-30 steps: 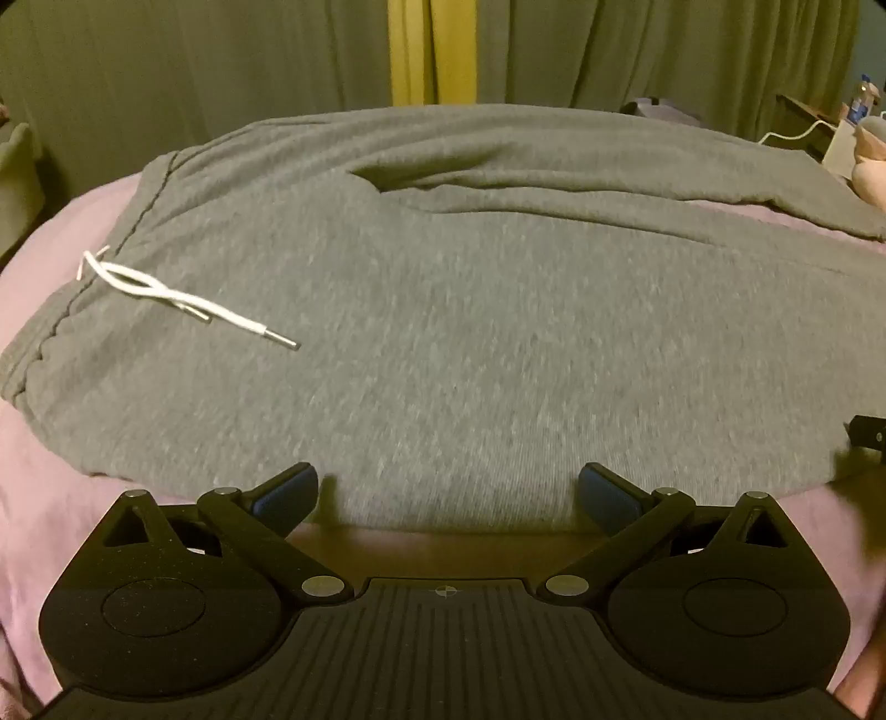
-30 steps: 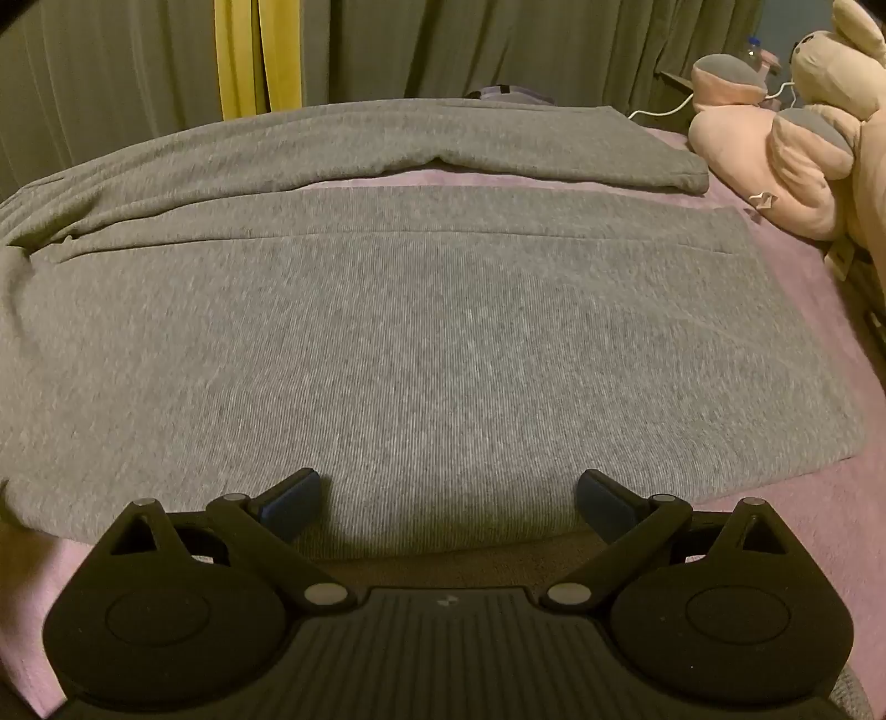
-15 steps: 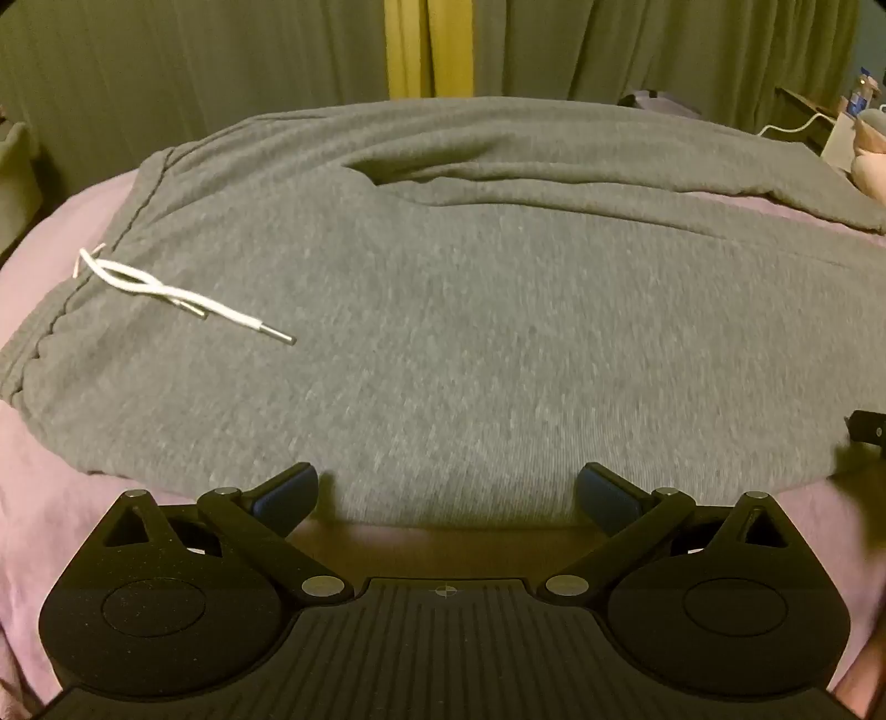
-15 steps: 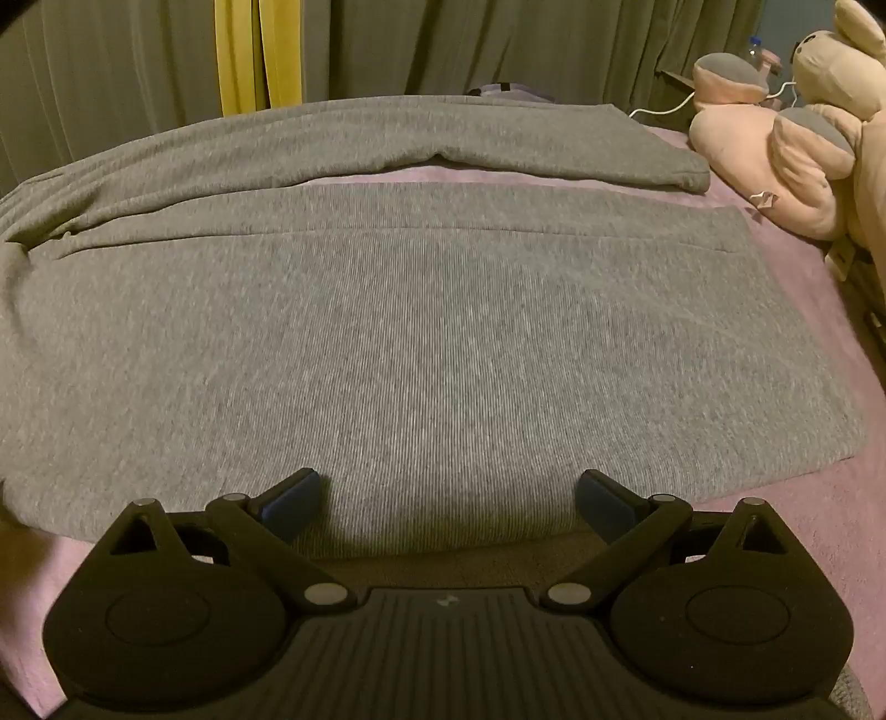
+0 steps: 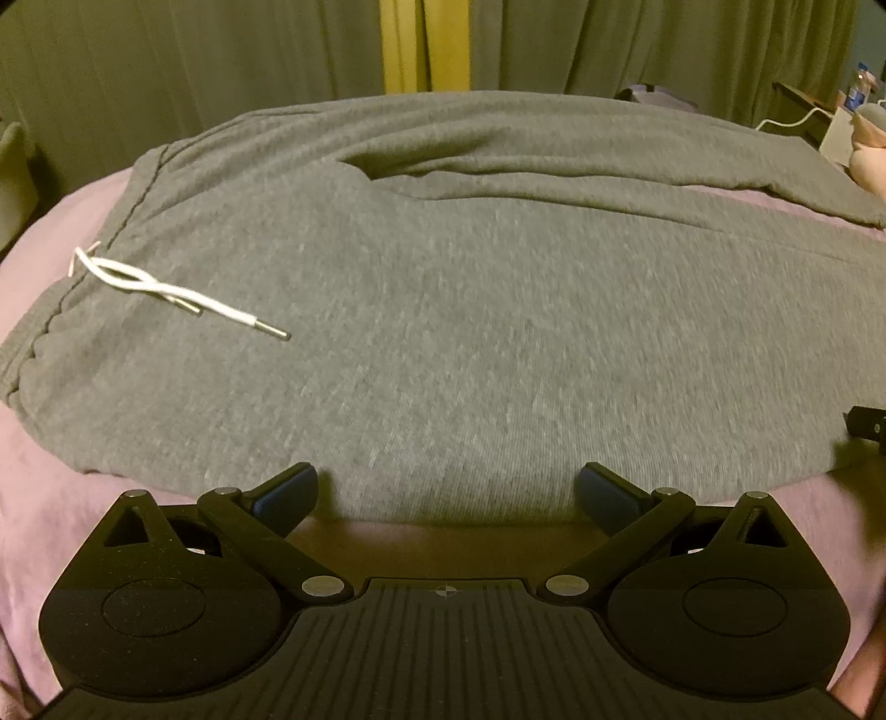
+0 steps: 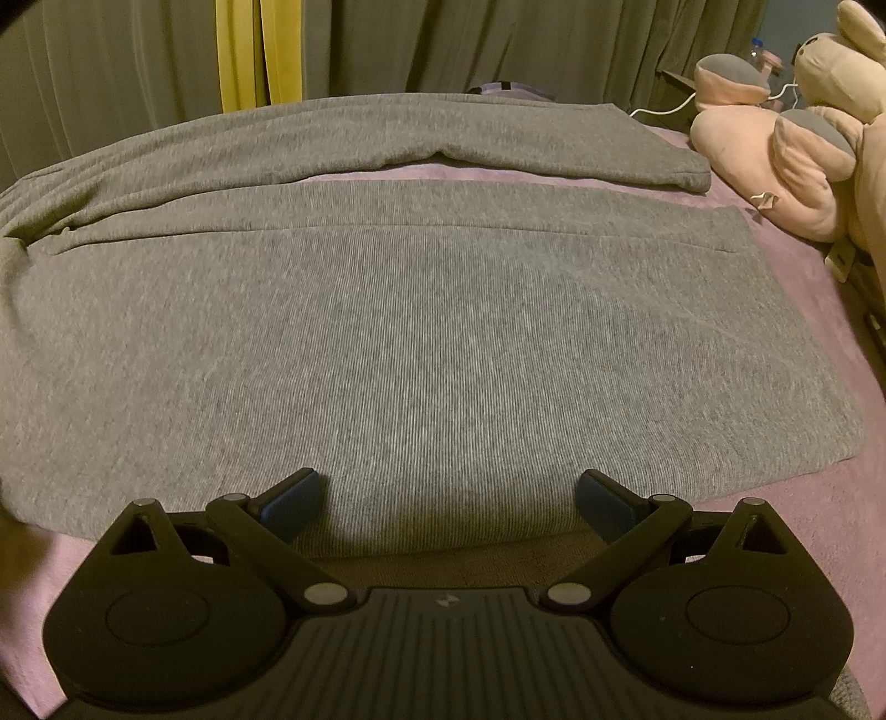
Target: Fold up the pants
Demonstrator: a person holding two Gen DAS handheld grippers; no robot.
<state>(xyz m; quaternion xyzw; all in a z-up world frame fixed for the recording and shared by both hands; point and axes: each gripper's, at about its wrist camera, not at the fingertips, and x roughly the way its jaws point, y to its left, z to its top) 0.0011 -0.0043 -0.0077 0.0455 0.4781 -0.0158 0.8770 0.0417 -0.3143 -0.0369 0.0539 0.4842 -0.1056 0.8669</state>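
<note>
Broadly, a pink bed cover [image 5: 39, 498] is carrying a pair of grey pants [image 5: 470, 310], which is lying spread flat across most of it. Behind the bed, dark curtains [image 6: 498, 44] are hanging with a yellow strip [image 6: 243, 50] showing between them. In the right wrist view the two pant legs are running rightward: the near leg [image 6: 443, 343] is lying smooth, and the far leg [image 6: 387, 138] is lying rumpled beside it, with a sliver of cover showing between them. Pink and grey plush toys [image 6: 797, 138] are sitting at the right edge of the bed, just beyond the leg ends. In the left wrist view the waistband [image 5: 33, 354] is lying at the left, and a white drawstring [image 5: 166, 288] is trailing from it onto the fabric. The left gripper [image 5: 448, 490] is hovering at the near edge of the pants, fingers spread wide and gripping nothing. The right gripper [image 6: 449, 493] is likewise hovering over the near leg's edge, fingers set wide apart and empty.
</note>
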